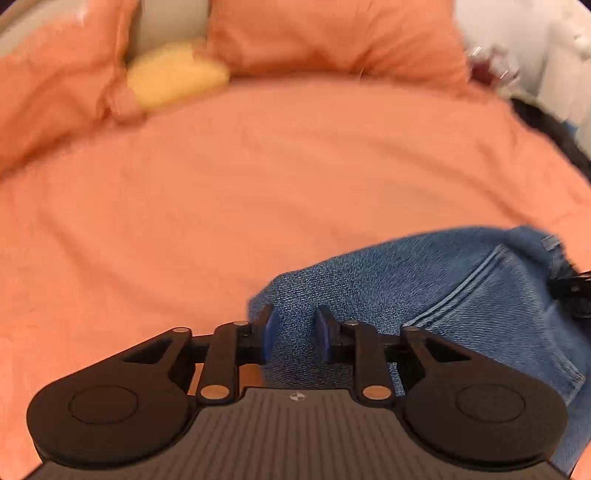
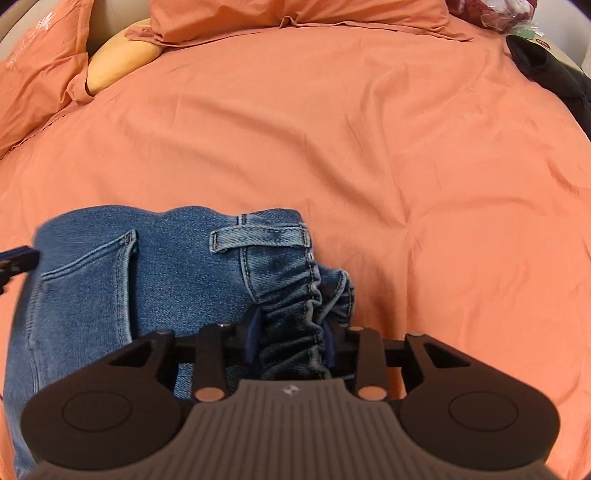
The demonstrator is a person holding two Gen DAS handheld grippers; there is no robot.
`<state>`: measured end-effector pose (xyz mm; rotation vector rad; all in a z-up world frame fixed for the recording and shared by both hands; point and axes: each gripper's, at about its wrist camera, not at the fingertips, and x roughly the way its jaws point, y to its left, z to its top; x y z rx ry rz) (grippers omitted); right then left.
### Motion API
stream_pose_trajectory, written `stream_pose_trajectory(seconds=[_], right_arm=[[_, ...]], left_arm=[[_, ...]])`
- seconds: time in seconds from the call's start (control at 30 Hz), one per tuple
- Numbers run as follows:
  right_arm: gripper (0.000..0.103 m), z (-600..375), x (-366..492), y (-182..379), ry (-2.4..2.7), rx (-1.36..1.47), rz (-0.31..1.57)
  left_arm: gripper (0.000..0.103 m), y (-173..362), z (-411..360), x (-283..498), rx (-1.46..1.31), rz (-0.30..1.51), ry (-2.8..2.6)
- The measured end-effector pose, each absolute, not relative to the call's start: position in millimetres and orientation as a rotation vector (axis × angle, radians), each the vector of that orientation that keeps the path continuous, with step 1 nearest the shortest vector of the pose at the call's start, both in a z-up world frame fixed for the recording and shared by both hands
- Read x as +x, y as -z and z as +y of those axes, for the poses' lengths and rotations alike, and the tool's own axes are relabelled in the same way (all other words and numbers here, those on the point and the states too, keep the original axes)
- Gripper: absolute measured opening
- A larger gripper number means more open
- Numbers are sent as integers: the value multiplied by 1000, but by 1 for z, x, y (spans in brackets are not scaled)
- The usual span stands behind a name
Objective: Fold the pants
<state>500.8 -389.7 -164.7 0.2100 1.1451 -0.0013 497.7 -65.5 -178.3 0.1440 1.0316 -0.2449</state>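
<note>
Jeans [image 2: 147, 295] lie on the orange bedspread [image 2: 369, 147], waistband bunched right between the right gripper [image 2: 291, 343] pads, which pinch that gathered denim. Left gripper [image 1: 295, 332] hovers over the jeans' left edge, jaws parted with a clear gap, denim beneath, nothing gripped. Pillows [image 2: 295, 14] sit far ahead.

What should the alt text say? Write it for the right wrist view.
The right gripper pinches the bunched elastic waistband of blue jeans lying on an orange bedspread. Orange pillows and a yellow cushion sit behind.
</note>
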Motion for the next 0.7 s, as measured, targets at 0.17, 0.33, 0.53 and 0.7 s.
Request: stream_pose_trajectory(seconds=[0.17, 0.33, 0.53, 0.7], right_arm=[[33, -388, 489, 159, 24, 196, 1120], [41, -382, 454, 124, 18, 104, 1035], [22, -365, 395, 88, -73, 12, 905], [12, -347, 373, 102, -118, -66, 904]], left_arm=[[30, 179, -75, 503, 200, 1079, 193], [27, 148, -75, 455, 328, 978, 263], [27, 131, -69, 377, 357, 909, 372], [27, 149, -81, 336, 420, 920, 430]])
